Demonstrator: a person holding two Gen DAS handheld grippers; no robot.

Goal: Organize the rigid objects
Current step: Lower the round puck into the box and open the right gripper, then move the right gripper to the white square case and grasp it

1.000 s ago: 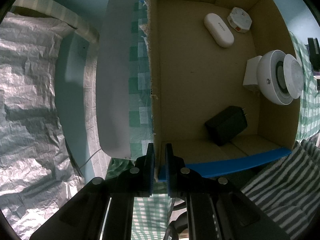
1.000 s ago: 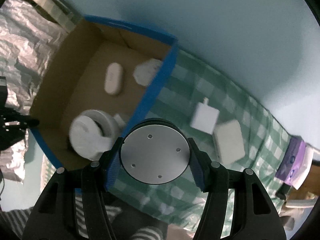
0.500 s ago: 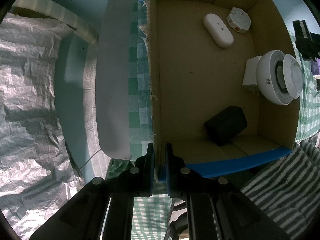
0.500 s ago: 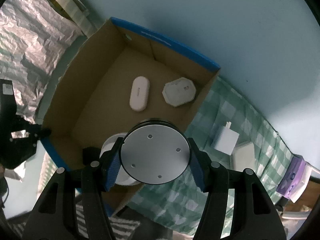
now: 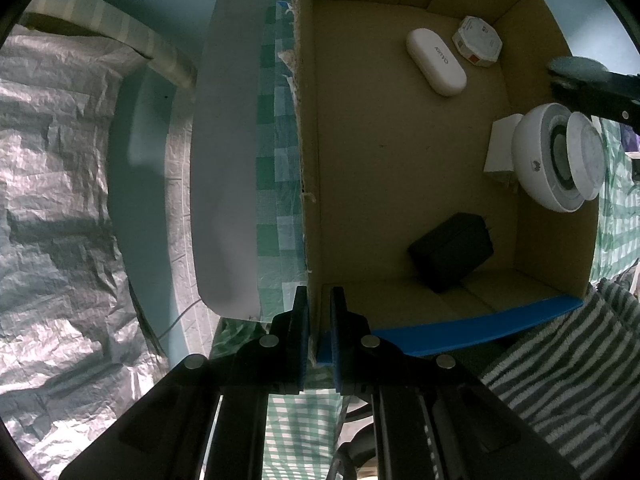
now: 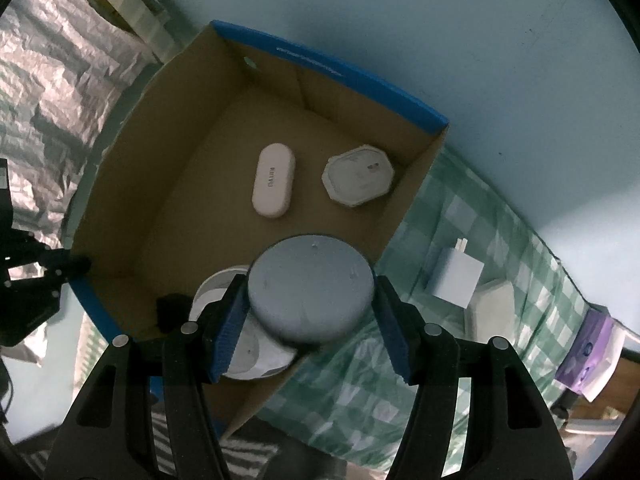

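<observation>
A blue-edged cardboard box [image 5: 404,168] [image 6: 168,184] holds a white oval case [image 5: 436,62] [image 6: 274,186], a white octagonal device [image 5: 478,42] [image 6: 358,180], a white round speaker [image 5: 556,160] [image 6: 224,292], a white adapter [image 5: 500,150] and a black adapter [image 5: 450,250]. My left gripper [image 5: 319,320] is shut on the box's near wall. My right gripper [image 6: 310,320] hovers over the box; a grey round puck [image 6: 310,288] sits between its spread fingers, which stand slightly apart from it. It shows at the left wrist view's right edge [image 5: 592,88].
A green checked cloth [image 6: 460,308] carries a white charger [image 6: 456,276], a white hexagonal device [image 6: 494,304] and a purple pack [image 6: 590,356]. Crinkled silver foil [image 5: 52,200] lies left of the box. A striped cloth [image 5: 560,376] lies near the box's front.
My right gripper carried the puck leftward from over the cloth to above the box. Its fingers have spread and the puck has dropped lower and tilted. My left gripper kept its hold.
</observation>
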